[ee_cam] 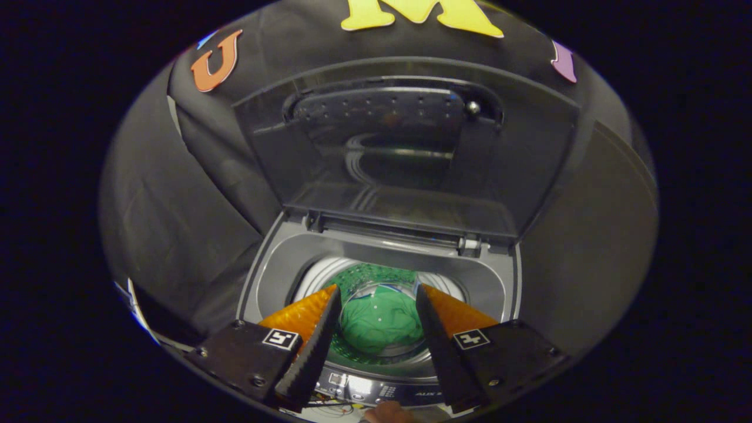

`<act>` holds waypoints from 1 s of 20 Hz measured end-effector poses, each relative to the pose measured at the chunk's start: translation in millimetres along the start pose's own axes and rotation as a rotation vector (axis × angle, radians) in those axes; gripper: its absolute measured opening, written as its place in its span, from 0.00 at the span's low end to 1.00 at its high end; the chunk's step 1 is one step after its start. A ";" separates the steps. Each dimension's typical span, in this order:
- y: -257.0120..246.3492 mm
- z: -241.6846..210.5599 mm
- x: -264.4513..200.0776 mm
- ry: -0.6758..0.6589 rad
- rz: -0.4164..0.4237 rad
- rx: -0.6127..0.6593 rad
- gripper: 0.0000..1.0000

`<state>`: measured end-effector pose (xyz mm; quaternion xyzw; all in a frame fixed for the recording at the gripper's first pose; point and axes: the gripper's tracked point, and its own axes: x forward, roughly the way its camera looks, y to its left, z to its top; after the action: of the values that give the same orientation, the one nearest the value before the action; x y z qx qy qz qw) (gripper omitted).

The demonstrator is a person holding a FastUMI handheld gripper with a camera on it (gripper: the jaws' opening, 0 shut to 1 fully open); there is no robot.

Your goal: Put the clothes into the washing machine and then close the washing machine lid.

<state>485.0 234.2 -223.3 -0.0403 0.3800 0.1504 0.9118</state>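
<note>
I see the green garment (379, 320) already down in the washing machine drum (376, 276), at 12 o'clock beyond my gripper (378, 294), fingers apart and empty. The lid (405, 153) stands open; closing it remains.

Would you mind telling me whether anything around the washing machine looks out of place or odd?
Nothing stands out. The lid stands fully open and upright, the green garment lies inside the drum with nothing hanging over its rim, and the gripper hovers above with fingers open and empty.

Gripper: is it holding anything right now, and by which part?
Nothing. The gripper is open above the drum; the green garment lies inside, below the fingers, untouched.
</note>
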 end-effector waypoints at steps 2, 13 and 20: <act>2.5 13.4 -12.7 -0.026 0.011 0.004 0.81; 3.7 98.0 -104.3 -0.228 0.051 -0.033 0.81; -2.1 158.6 -142.7 -0.342 0.055 -0.005 0.81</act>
<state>498.5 227.2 -10.5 -0.0060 0.2198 0.1810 0.9586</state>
